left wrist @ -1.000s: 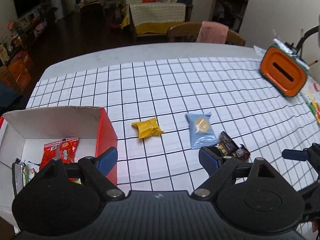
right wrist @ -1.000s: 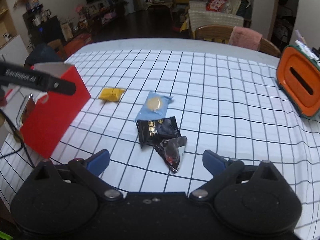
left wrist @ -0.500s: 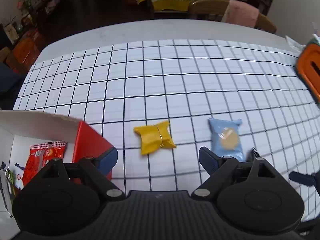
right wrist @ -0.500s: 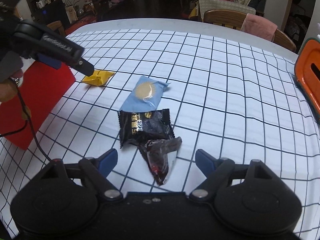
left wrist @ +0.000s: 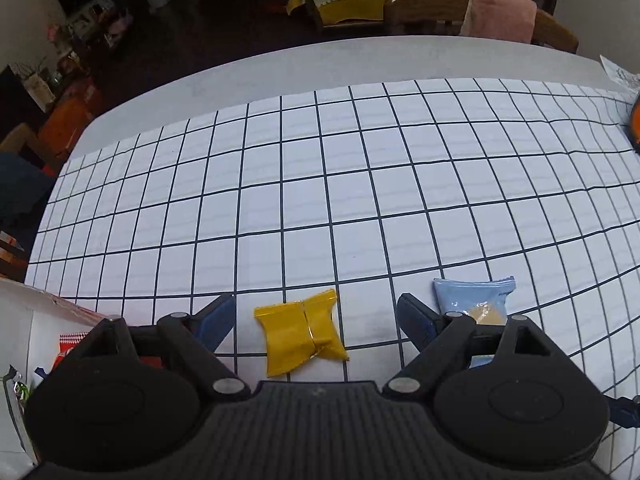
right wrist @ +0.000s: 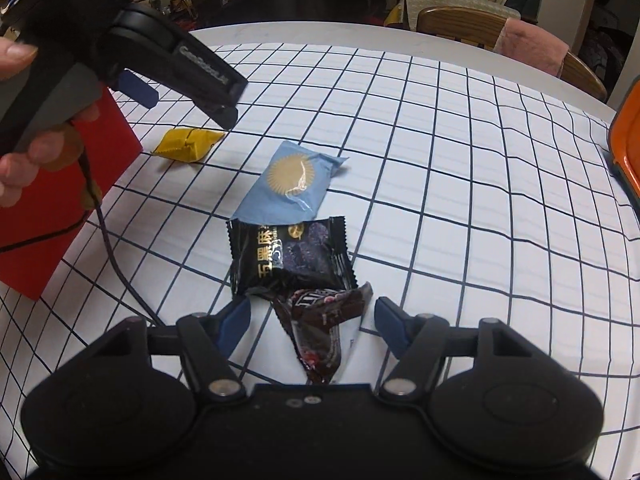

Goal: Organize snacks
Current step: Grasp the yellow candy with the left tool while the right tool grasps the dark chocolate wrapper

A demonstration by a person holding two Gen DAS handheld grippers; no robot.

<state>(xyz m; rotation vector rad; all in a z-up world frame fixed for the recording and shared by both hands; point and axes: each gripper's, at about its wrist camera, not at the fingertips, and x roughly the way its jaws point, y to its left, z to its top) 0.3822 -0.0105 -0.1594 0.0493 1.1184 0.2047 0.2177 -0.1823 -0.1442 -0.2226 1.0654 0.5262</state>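
Observation:
My left gripper [left wrist: 316, 312] is open and straddles a yellow snack packet [left wrist: 302, 332] on the checked tablecloth; the packet lies between its fingers. A light blue packet [left wrist: 474, 304] lies just right of it. In the right wrist view my right gripper [right wrist: 312, 316] is open around a dark crinkled wrapper [right wrist: 324, 320]. A black packet [right wrist: 290, 256] lies just beyond it, then the light blue packet [right wrist: 290, 180] and the yellow packet [right wrist: 186, 146]. The left gripper [right wrist: 188, 92] hangs over the yellow packet.
A red box [right wrist: 52, 200] with a white inside [left wrist: 36, 324] holds several snacks at the left. An orange container [right wrist: 628, 140] stands at the right. Wooden chairs [left wrist: 460, 12] with a pink cloth stand behind the far table edge.
My left gripper has moved forward and right from the red box to straddle the yellow packet. My right gripper has moved forward until the dark wrapper sits between its fingers.

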